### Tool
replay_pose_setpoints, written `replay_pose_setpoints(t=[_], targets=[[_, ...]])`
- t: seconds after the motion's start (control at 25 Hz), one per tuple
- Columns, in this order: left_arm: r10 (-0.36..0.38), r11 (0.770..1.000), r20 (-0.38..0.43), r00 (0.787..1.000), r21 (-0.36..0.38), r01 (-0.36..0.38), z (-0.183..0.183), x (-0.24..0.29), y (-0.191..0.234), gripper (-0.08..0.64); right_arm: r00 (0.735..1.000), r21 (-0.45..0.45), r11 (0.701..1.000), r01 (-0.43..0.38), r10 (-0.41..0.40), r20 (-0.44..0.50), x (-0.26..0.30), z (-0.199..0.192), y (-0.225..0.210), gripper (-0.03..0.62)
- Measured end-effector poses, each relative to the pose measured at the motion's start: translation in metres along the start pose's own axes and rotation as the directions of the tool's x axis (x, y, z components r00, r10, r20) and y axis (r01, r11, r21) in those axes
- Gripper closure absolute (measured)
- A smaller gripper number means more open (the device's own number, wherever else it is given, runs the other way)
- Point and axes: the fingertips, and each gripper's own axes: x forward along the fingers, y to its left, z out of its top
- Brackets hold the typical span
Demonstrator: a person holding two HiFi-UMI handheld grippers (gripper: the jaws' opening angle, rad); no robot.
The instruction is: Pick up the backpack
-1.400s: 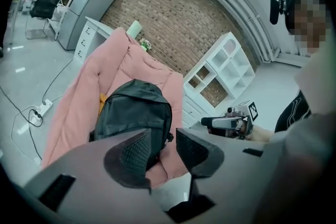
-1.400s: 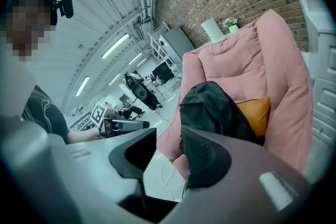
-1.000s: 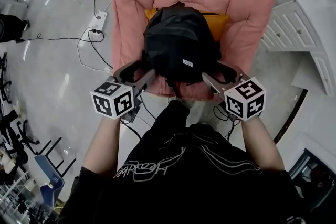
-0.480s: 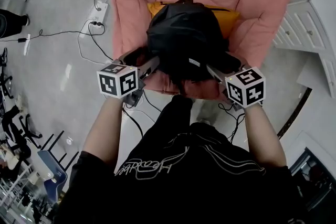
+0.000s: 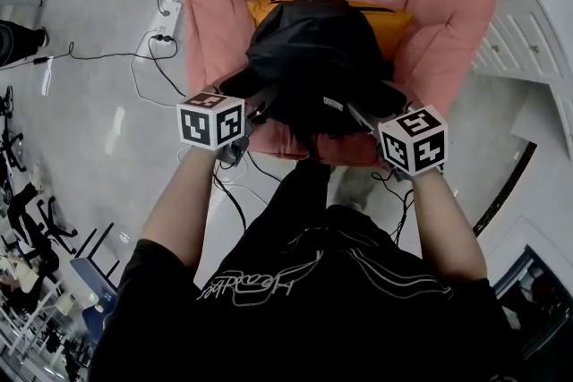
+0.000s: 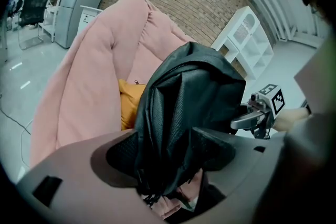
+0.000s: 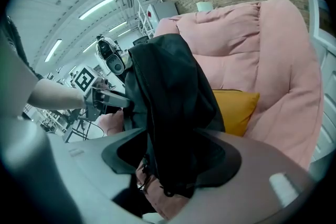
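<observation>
A black backpack (image 5: 313, 58) stands upright on the seat of a pink armchair (image 5: 224, 13), against a yellow cushion (image 5: 394, 18). My left gripper (image 5: 260, 98) is at the backpack's lower left side and my right gripper (image 5: 360, 114) at its lower right. In the left gripper view the jaws of the left gripper (image 6: 168, 152) stand wide with a fold of the backpack (image 6: 194, 102) between them. In the right gripper view the right gripper (image 7: 170, 157) likewise straddles the backpack (image 7: 168, 102). I see neither pair of pads pressing the fabric.
Cables and a power strip (image 5: 166, 31) lie on the grey floor left of the armchair. A white cabinet (image 5: 528, 40) stands at the right. More cables (image 5: 233, 192) trail by the person's legs. Chairs (image 5: 81, 282) sit at the lower left.
Both grippers have moved in toward the backpack and now sit against its lower sides. The backpack stays on the seat.
</observation>
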Motion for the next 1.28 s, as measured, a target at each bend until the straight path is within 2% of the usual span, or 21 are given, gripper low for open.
replay_pose_setpoints(t=[0.12, 0.32, 0.72, 1.28], targets=[[-0.005, 1.000, 0.016, 1.000, -0.015, 0.006, 0.001, 0.005, 0.001, 0.246, 1.000, 0.006, 1.000, -0.004, 0.004, 0.014, 0.003, 0.001, 0.000, 0.331], [-0.009, 0.999, 0.033, 0.999, -0.036, 0.011, 0.004, 0.009, 0.001, 0.294, 0.999, -0.010, 1.000, -0.006, 0.006, 0.031, 0.008, 0.004, 0.003, 0.353], [-0.023, 0.998, 0.025, 0.999, -0.062, 0.025, -0.003, 0.004, -0.006, 0.391, 0.999, -0.007, 0.999, 0.042, -0.042, 0.035, 0.012, 0.001, -0.001, 0.503], [-0.021, 0.995, 0.033, 0.999, -0.099, 0.024, -0.017, -0.012, -0.022, 0.442, 0.998, 0.048, 0.999, 0.004, -0.007, 0.058, 0.000, -0.011, 0.011, 0.532]])
